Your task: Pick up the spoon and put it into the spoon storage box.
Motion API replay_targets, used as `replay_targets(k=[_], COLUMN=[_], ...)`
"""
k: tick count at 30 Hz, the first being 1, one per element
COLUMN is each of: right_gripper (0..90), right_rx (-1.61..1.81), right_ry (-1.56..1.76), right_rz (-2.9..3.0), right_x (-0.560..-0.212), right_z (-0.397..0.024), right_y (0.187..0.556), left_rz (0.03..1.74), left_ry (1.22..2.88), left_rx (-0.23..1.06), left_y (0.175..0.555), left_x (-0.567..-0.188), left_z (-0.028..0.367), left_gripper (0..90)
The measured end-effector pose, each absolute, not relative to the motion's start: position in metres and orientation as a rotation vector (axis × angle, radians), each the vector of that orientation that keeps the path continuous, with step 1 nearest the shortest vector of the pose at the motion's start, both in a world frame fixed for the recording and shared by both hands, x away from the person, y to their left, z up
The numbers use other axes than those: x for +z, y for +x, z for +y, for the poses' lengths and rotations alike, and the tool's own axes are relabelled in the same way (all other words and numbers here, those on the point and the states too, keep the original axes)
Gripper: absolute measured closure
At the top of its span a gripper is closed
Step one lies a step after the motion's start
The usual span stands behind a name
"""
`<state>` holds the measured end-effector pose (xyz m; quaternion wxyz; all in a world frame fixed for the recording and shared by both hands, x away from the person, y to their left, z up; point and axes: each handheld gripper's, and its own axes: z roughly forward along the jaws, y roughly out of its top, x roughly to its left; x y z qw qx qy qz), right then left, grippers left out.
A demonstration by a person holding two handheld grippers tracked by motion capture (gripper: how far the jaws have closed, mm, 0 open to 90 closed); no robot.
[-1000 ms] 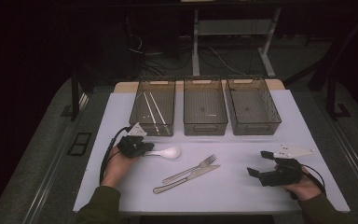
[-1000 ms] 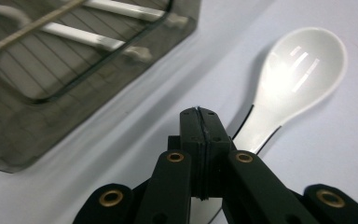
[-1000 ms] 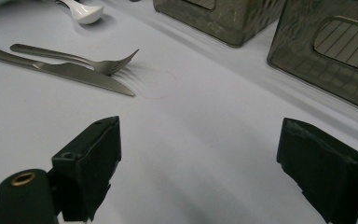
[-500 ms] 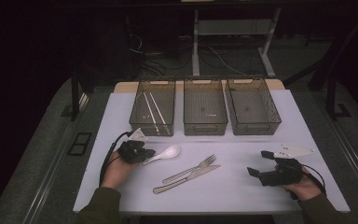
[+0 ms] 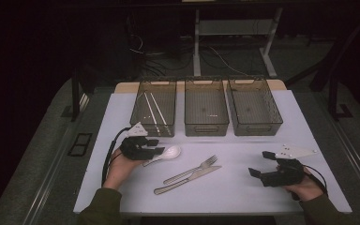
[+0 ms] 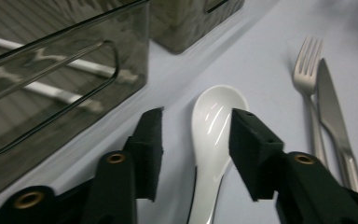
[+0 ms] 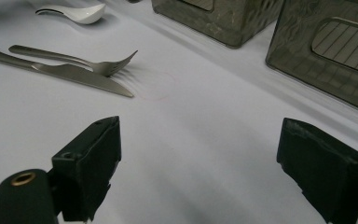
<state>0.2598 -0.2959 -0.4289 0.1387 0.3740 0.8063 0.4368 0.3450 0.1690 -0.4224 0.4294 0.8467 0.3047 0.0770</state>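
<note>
A white ceramic spoon (image 5: 168, 153) lies on the white table cover, its bowl pointing right. My left gripper (image 5: 157, 146) is at its handle end. In the left gripper view the jaws (image 6: 196, 116) have just been opening and stand apart on either side of the spoon (image 6: 214, 126), pads off it. A metal fork (image 5: 192, 169) and knife (image 5: 187, 180) lie side by side at the middle. My right gripper (image 5: 258, 164) rests at the right, open wide (image 7: 198, 126) with nothing between its pads.
Three smoky clear bins stand in a row at the back: the left bin (image 5: 152, 132) holds white sticks (image 5: 151, 108); the middle bin (image 5: 206, 127) and the right bin (image 5: 257, 129) look bare. The table cover's front edge (image 5: 215, 208) is near my forearms.
My left gripper's jaws have opened around the spoon, which stays in the same spot on the table. The right gripper has not moved.
</note>
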Motion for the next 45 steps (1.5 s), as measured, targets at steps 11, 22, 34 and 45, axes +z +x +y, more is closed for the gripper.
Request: replay_targets(k=[11,22,34,45], right_gripper=[13.5,13.6,13.6,13.5], right_rx=[1.262,1.261,1.261,1.263], right_ry=[1.08,1.08,1.08,1.081], right_rz=[2.331,2.332,2.331,2.328], right_x=[-0.429,-0.429,-0.429,-0.429], right_z=[-0.296,-0.296,-0.297,-0.297], right_y=[0.26,0.26,0.26,0.26], left_rz=[0.752,0.76,0.753,0.711], left_ry=[2.152,2.199,2.231,2.281], left_rx=[0.143,0.123,0.103,0.111], left_y=[0.354,0.356,0.356,0.351], left_x=[-0.432,-0.44,-0.443,-0.444], left_z=[0.147,0.142,0.141,0.136], left_gripper=[46.7,48.0,50.3,54.2])
